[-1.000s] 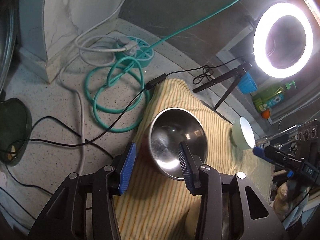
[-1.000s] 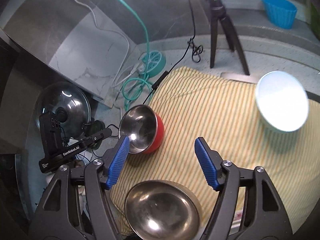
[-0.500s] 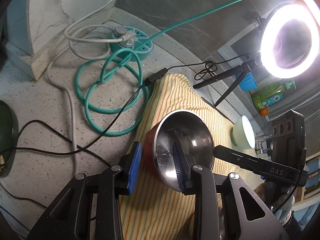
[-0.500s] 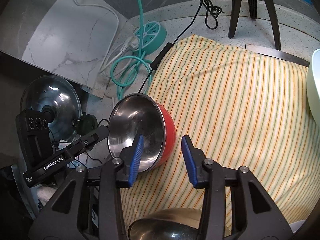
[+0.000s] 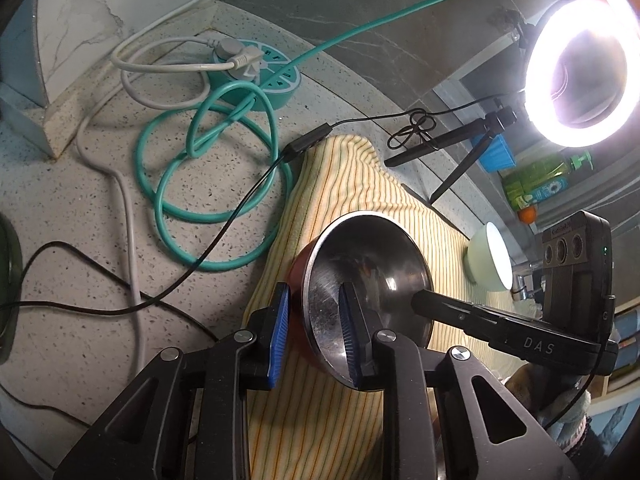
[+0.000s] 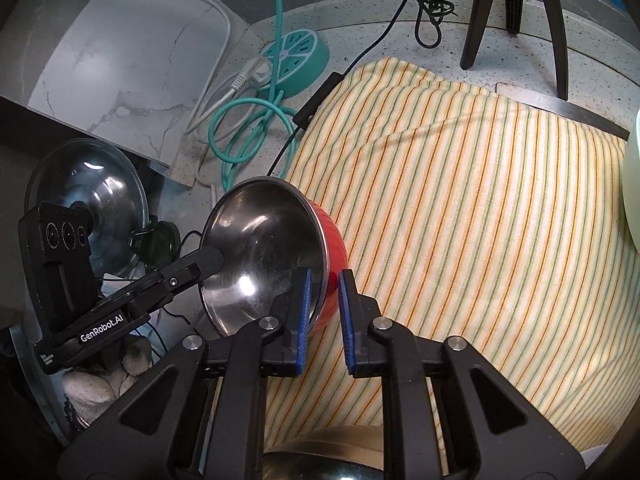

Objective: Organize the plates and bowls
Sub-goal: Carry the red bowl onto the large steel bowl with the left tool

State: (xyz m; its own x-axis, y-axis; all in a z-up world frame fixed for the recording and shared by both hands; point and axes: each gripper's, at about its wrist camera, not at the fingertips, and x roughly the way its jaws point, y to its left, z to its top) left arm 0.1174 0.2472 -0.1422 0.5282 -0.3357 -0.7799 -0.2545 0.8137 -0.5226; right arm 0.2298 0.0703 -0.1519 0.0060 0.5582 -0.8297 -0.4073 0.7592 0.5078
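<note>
On the striped cloth [image 6: 460, 184], both tools, left [image 5: 313, 331] and right [image 6: 323, 312], clamp the red bowl's [image 6: 334, 248] rim.

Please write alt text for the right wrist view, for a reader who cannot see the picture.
The right gripper has its blue fingers on either side of the rim of a tilted red bowl with a steel inside, while the left gripper reaches its opposite rim. The bowl sits at the edge of a yellow striped cloth; a teal power strip lies behind.
</note>
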